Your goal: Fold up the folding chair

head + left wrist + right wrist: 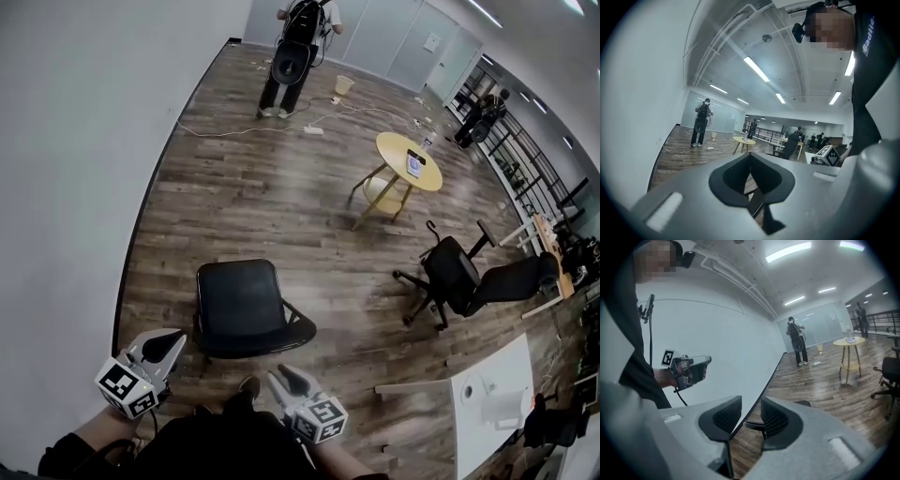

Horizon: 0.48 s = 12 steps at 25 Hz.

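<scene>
Folding chair (246,309) is standing open near the wall-side edge of the floor (281,187), with the left gripper (174,341) pressed together and the right gripper (284,377) spread and empty, both hovering near it, seemingly readying a grasp.

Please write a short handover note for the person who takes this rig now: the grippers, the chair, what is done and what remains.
Grippers: left gripper shut and empty; right gripper open, nothing between its jaws.
Things: the chair stands unfolded just ahead of both grippers; neither touches it.
Done: nothing yet.
Left: take hold of the chair and fold it up.
</scene>
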### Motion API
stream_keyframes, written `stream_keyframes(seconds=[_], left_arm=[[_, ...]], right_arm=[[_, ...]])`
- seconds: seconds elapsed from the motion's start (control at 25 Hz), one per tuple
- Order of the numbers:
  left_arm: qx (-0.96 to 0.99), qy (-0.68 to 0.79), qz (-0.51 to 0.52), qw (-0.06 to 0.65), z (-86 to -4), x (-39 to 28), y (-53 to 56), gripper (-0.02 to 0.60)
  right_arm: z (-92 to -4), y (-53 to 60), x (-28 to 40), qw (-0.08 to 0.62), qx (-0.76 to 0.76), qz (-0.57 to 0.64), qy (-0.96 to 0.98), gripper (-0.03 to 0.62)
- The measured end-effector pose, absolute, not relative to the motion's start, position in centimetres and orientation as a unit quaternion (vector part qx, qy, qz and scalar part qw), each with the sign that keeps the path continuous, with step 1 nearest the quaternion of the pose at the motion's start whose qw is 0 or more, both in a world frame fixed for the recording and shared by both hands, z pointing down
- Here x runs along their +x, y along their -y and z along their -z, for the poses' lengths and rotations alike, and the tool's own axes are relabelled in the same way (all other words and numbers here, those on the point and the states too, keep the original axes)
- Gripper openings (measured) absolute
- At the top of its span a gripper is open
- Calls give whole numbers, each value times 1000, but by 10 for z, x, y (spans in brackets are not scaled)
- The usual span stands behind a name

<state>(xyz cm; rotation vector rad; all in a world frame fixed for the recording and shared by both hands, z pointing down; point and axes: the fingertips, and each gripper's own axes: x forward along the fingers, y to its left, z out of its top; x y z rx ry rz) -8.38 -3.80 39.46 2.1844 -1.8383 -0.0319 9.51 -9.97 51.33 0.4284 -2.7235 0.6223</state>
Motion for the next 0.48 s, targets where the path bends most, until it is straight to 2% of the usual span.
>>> stream_keyframes(seconds=[0.48], left_arm=[[746, 645, -46, 160, -410, -106, 142, 31]], right_arm=[[-584, 193, 101, 196, 153, -276, 929, 129]])
